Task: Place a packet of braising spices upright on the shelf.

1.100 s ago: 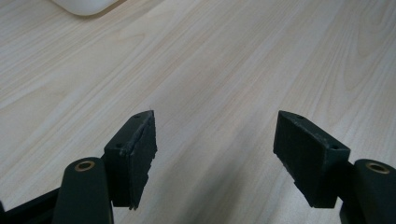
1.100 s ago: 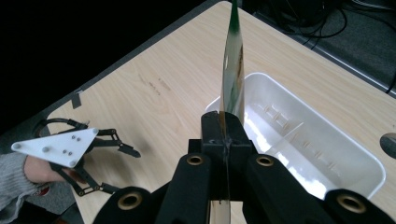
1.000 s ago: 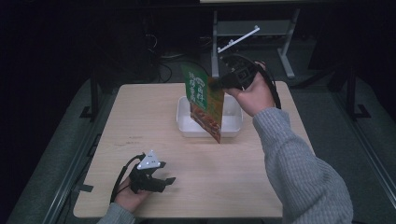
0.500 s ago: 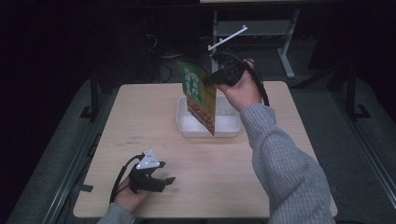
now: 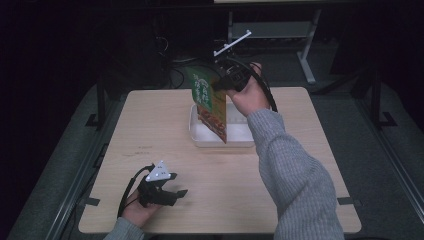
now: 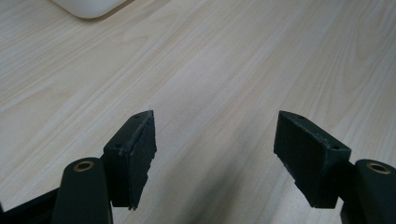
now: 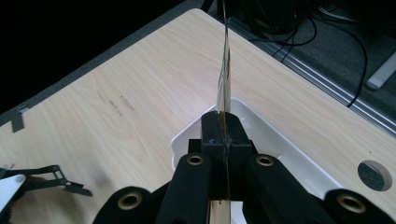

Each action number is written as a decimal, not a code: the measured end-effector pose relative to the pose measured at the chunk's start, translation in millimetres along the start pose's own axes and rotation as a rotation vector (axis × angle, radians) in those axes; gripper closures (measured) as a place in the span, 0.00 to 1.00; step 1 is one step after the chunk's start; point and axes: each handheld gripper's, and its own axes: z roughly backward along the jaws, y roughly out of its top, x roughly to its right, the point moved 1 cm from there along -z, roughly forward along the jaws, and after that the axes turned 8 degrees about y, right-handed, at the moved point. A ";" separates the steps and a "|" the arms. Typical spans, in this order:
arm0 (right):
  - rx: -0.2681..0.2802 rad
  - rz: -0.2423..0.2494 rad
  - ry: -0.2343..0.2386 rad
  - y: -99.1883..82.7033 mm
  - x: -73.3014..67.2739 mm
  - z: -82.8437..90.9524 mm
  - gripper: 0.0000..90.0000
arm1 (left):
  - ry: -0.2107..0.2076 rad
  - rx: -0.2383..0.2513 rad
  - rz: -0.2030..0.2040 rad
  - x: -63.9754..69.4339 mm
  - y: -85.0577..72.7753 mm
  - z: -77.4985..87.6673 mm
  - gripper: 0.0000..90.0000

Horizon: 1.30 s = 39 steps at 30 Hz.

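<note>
A flat green and red packet (image 5: 210,102) hangs upright over the white tray (image 5: 245,139) at the table's far middle. My right gripper (image 5: 220,85) is shut on the packet's upper edge. In the right gripper view the packet (image 7: 225,70) shows edge-on, pinched between the closed jaws, with the tray (image 7: 275,140) right below. My left gripper (image 5: 172,192) lies low on the table near the front left, held in a hand, jaws wide apart. In the left gripper view its fingertips (image 6: 135,154) stand over bare wood with nothing between them, and a corner of the tray (image 6: 86,7) shows at the top.
The wooden table (image 5: 150,125) has bare room on the left and right of the tray. A round cable hole (image 7: 375,175) sits near one table corner. Cables and a metal stand's feet (image 5: 305,65) lie on the floor beyond the far edge.
My right gripper has carried the packet to the left and lower over the tray, and the packet now hangs more upright. The left gripper has stayed put.
</note>
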 end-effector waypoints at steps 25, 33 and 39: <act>-0.003 0.006 -0.025 6.7 4.8 -24.4 1.00 | 0.000 0.006 0.003 -0.7 0.2 1.1 0.32; 0.000 0.009 -0.043 8.4 6.4 -26.6 1.00 | 0.000 0.007 0.004 -0.3 0.4 1.0 0.32; 0.002 0.013 -0.054 8.8 8.6 -27.2 1.00 | 0.000 0.007 0.001 -0.4 0.5 1.1 0.32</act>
